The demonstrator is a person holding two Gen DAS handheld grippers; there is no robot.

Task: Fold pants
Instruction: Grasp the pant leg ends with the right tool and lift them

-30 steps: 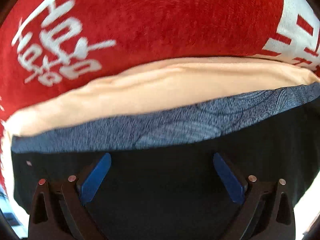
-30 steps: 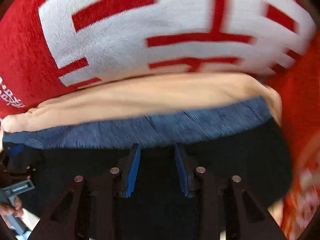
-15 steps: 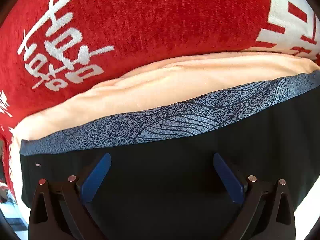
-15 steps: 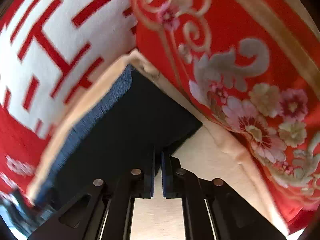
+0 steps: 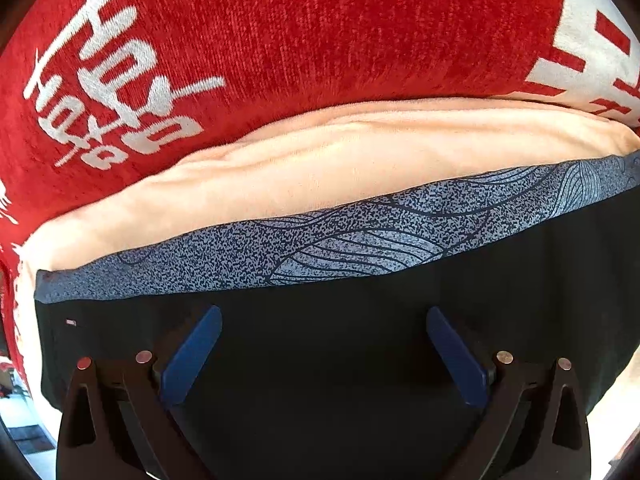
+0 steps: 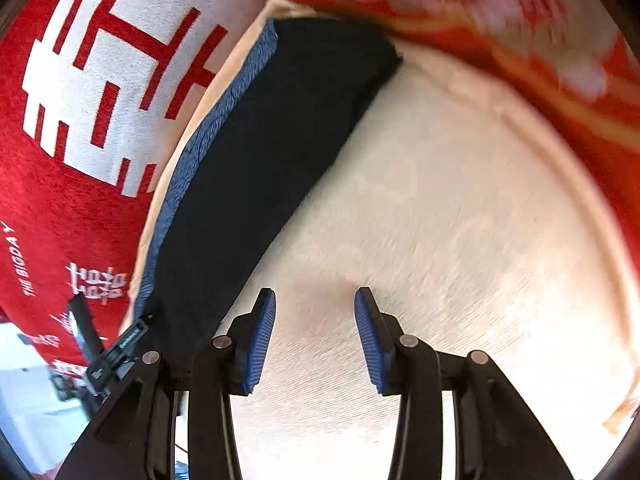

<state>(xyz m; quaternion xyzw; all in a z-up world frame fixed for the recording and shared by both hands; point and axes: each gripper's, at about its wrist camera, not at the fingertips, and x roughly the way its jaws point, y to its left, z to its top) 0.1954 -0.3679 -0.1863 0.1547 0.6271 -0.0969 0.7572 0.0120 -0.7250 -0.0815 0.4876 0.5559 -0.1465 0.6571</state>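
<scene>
The black pants [image 5: 360,380] lie folded on a peach sheet [image 5: 320,168], with their blue-grey patterned waistband [image 5: 360,236] along the far edge. My left gripper [image 5: 324,312] hovers over the black cloth, its blue pads [image 5: 192,356] wide apart and open, gripping nothing. In the right wrist view the pants [image 6: 272,152] run as a dark strip up the left side. My right gripper [image 6: 315,294] is off them to the right, above the bare sheet [image 6: 440,240]. Its jaws are opening and nothing is between them.
A red blanket with white characters [image 5: 280,32] lies just beyond the waistband. A red flowered cloth [image 6: 520,40] borders the sheet at the upper right. A black labelled tool part [image 6: 128,340] shows at the pants' near left end.
My right gripper swung off the pants to the right over the sheet, rolling as it went; its jaws closed, then parted again. The left gripper stayed open over the pants with only a slight shift.
</scene>
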